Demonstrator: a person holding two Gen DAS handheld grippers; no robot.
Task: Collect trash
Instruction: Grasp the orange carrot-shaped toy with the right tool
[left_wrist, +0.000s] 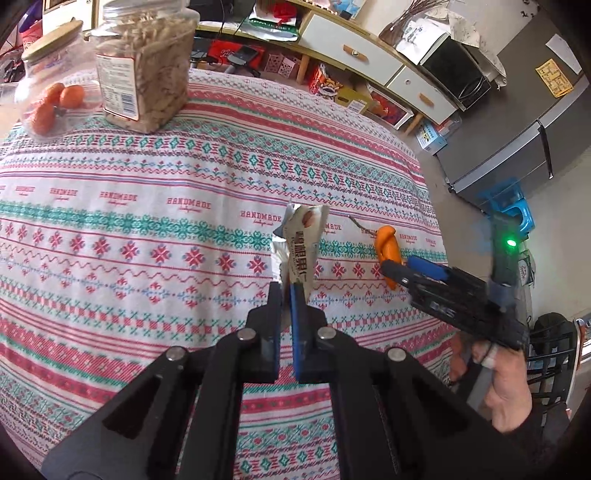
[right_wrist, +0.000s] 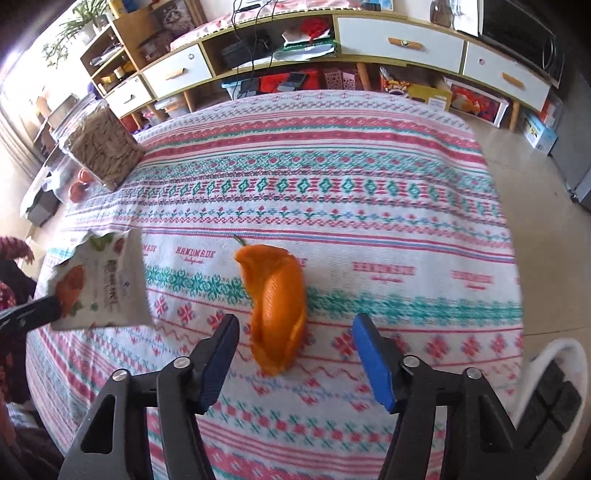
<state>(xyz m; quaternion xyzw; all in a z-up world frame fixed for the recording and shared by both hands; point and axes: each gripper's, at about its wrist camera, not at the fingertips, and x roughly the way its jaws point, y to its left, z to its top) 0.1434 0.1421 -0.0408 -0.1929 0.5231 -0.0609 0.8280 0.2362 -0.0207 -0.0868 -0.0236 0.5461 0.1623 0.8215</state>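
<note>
Patterned cloth covers the table (right_wrist: 369, 192), and two pieces of trash show on or over it. Nearest the left wrist camera, the left gripper (left_wrist: 291, 291) is pinched tight on the lower end of a wrapper (left_wrist: 301, 240), which stands up from the fingers clear of the cloth; that piece looks collected, though no bin is in view to drop it in.

Just right of the wrapper lies an orange peel (right_wrist: 275, 306), flat on the cloth with a thin stem at its far end. The right gripper (right_wrist: 295, 332) hangs over it with its fingers about half apart, one on each side of the peel's near end and neither pressing it, so this piece is straddled but not yet gripped.

Far beyond the wrapper, at the table's back left, stand a jar of nuts (left_wrist: 147, 74) and a jar of oranges (left_wrist: 51, 96), which are not trash.

Judged so: one piece in hand, one about to be taken, disposal left.
</note>
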